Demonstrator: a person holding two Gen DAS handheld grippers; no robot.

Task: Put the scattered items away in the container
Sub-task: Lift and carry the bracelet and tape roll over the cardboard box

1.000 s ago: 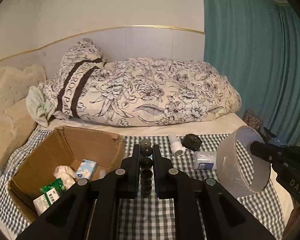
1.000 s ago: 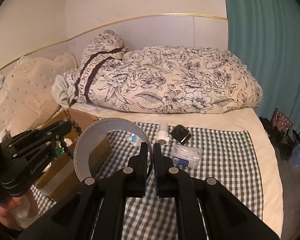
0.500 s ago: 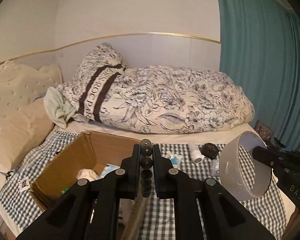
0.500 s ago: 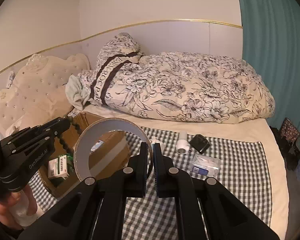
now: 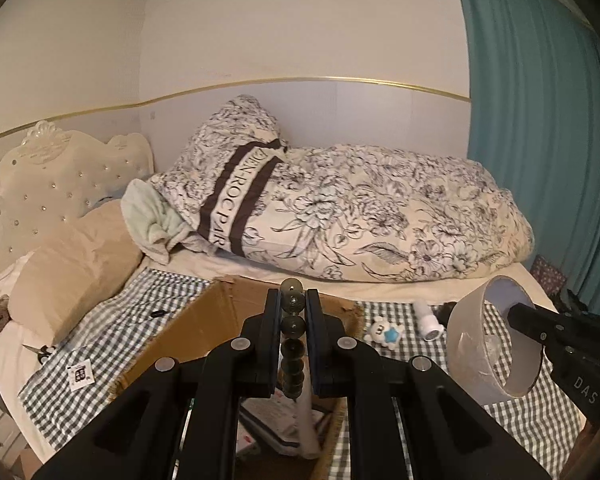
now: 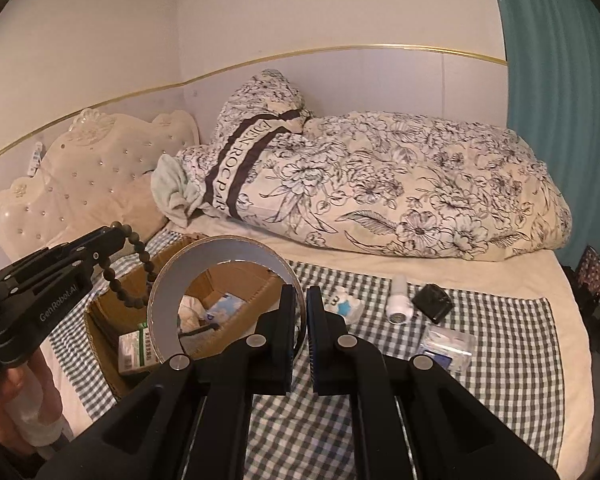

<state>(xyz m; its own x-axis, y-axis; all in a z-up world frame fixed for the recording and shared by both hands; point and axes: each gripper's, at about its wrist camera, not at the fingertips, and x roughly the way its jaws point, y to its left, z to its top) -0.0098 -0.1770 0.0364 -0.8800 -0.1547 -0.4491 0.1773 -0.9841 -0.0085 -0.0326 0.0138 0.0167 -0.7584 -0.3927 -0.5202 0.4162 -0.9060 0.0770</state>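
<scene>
With the left tongs (image 5: 293, 312) pinching the bead string (image 5: 292, 344) and the right tongs (image 6: 299, 320) clamping the tape roll (image 6: 220, 256), release each squarely over the cardboard box (image 6: 236, 276), beads first.

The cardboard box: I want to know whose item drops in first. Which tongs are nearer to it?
Left. The left tongs hold the bead bracelet over the cardboard box; the right tongs, gripping the tape roll, sit beside its right edge.
</scene>
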